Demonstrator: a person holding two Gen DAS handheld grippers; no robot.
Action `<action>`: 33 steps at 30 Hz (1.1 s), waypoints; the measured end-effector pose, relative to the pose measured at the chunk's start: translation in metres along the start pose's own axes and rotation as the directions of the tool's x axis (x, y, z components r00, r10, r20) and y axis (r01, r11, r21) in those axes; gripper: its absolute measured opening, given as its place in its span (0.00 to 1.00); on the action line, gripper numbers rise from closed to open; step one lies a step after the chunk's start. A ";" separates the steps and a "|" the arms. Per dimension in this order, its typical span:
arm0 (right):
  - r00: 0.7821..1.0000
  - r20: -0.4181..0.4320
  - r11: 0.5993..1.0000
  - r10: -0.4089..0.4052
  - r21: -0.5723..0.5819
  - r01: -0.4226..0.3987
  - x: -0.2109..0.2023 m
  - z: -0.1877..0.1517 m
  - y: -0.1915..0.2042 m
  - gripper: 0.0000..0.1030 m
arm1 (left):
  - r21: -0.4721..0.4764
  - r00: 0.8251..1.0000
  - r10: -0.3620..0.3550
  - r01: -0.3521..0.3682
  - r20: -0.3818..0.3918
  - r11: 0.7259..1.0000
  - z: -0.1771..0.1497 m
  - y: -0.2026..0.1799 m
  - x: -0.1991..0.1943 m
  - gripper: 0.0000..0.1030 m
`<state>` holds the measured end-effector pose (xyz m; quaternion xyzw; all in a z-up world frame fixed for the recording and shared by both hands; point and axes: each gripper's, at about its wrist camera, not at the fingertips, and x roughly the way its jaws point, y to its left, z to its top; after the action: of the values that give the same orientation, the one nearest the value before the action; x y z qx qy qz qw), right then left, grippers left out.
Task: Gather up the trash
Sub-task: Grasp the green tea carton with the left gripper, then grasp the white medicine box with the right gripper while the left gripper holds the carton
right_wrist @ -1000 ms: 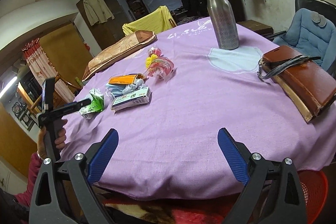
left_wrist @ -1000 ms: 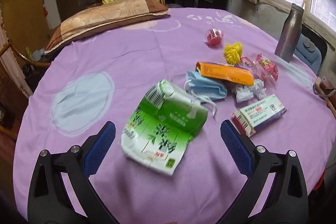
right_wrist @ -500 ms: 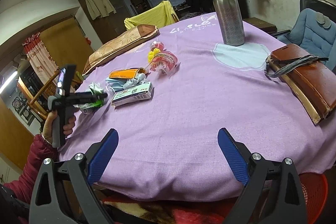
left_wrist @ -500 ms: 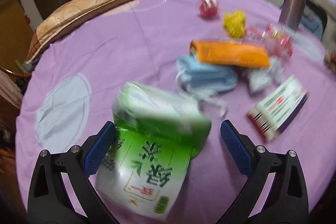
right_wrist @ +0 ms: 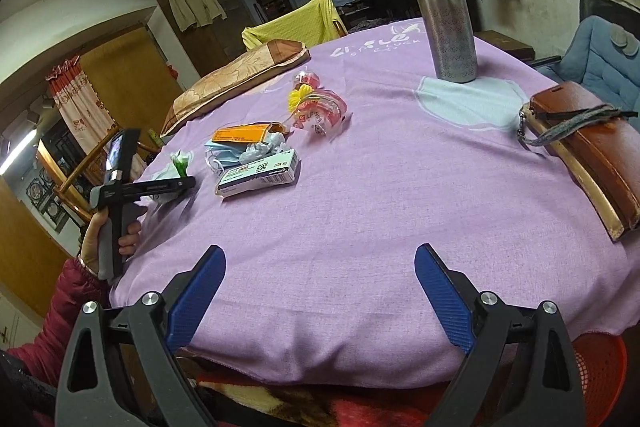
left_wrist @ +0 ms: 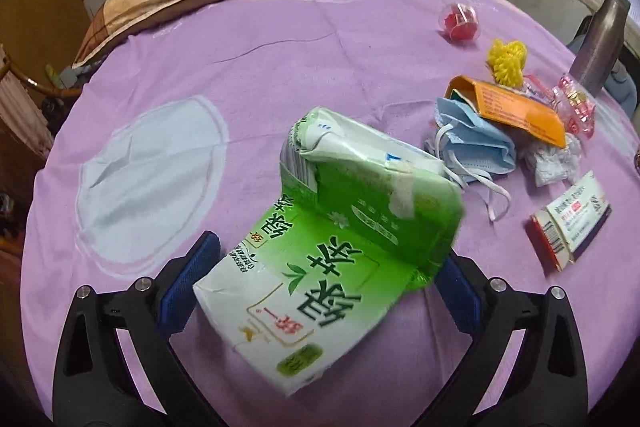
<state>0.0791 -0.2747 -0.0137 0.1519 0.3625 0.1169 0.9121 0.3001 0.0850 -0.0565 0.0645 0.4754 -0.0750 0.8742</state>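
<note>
The crumpled green tea carton (left_wrist: 340, 255) lay on the purple-covered bench (left_wrist: 240, 75), right between the spread fingers of the left hand-held gripper (left_wrist: 320, 291), its folded upper half propped up and its flat printed half pointing back toward the camera. Its long axis ran roughly along the line of the fingers, slightly skewed to the left, so the blue pads (left_wrist: 188, 279) flanked its two long sides; the right-side pad looked touching or nearly so, the left one stood just apart. That gripper was released, not yet squeezing anything. The right hand-held gripper (right_wrist: 320, 295) hung wide open at the near edge of the bench, well apart from the carton, so the left was plainly the nearer one. The face mask (left_wrist: 476, 143) and the medicine box (left_wrist: 572, 219) lay off to the carton's right.
</note>
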 end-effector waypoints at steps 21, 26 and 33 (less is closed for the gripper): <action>0.984 -0.177 0.991 0.002 -0.128 -0.025 0.153 0.073 0.080 0.94 | -0.040 0.999 -0.030 0.028 -0.033 0.999 0.001 0.006 0.008 0.94; 0.953 -0.273 0.979 0.131 -0.116 -0.168 0.172 0.071 0.085 0.88 | -0.042 0.999 -0.033 0.031 -0.032 0.999 0.000 0.007 0.008 0.94; 0.942 -0.310 0.883 0.124 -0.398 -0.248 0.136 0.044 0.125 0.85 | -0.042 0.999 -0.030 0.029 -0.033 0.999 0.000 0.008 0.009 0.94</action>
<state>0.1932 -0.1237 -0.0238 -0.0373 0.4346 0.3019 0.8477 0.3064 0.0919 -0.0632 0.0408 0.4922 -0.0769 0.8661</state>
